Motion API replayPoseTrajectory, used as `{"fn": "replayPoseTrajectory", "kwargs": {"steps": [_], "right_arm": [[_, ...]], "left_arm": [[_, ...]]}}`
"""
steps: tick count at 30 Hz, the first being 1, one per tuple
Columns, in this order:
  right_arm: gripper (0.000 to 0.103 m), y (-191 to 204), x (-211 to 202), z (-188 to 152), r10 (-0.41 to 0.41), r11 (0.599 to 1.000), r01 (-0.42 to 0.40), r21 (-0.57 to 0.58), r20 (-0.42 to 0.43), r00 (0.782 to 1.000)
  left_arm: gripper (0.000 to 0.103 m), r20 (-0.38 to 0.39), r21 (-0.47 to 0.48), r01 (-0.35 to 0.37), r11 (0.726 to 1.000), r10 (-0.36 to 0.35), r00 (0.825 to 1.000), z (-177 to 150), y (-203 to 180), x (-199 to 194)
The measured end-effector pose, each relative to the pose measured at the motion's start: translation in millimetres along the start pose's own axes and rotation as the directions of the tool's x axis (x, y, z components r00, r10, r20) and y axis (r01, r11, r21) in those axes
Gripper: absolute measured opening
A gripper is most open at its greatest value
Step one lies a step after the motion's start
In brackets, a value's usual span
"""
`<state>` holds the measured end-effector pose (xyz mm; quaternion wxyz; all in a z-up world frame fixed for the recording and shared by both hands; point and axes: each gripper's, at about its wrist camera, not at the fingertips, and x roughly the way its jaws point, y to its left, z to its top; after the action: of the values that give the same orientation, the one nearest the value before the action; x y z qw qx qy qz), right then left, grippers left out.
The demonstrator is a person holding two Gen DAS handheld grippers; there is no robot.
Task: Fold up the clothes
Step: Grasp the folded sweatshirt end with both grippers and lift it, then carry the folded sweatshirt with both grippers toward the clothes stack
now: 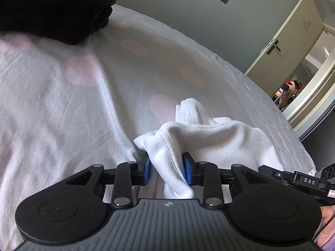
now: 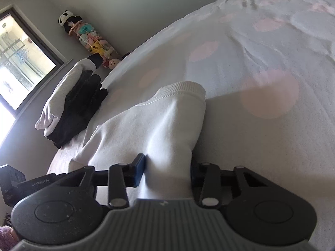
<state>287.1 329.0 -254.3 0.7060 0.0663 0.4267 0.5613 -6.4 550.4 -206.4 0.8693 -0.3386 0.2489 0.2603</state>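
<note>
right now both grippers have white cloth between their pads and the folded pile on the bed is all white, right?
Not quite. The pile is not all white: it has black clothes under a light grey piece, as the right wrist view shows. The rest holds: the left gripper and the right gripper each have the white cloth between their pads, on the bed.

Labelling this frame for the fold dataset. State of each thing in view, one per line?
Left gripper: shut on a bunched edge of the white garment.
Right gripper: shut on the white garment.
White garment: unfolded, rumpled, lying on the bed, gripped at two places.
Folded stack: dark item under a light one, set at the bed's edge.
Bedsheet: spread out, wrinkled.
Door: open.
</note>
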Motion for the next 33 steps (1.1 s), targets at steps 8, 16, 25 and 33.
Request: {"fn": "replayPoseTrajectory", "kwargs": {"steps": [8,16,25,33], "right_arm": [[0.022,43,-36,0,-0.050,0.994,0.057,-0.091,0.071,0.996],[0.021,112,-98,-13,-0.080,0.971,0.116,-0.210,0.176,0.981],[0.020,190,-147,-26,-0.055,0.928,0.140,-0.344,0.246,0.968],[0.020,257,-165,-24,0.056,0.887,0.069,-0.457,0.255,0.965]], "left_arm": [[0.022,0.087,0.032,-0.011,0.999,0.009,0.996,-1,-26,-40],[0.021,0.222,0.036,-0.005,0.999,-0.004,0.975,-8,-45,-107],[0.021,0.352,-0.012,0.011,1.000,-0.006,0.936,-12,-38,-179],[0.021,0.467,-0.052,-0.007,0.999,0.030,0.884,6,-17,-256]]}}
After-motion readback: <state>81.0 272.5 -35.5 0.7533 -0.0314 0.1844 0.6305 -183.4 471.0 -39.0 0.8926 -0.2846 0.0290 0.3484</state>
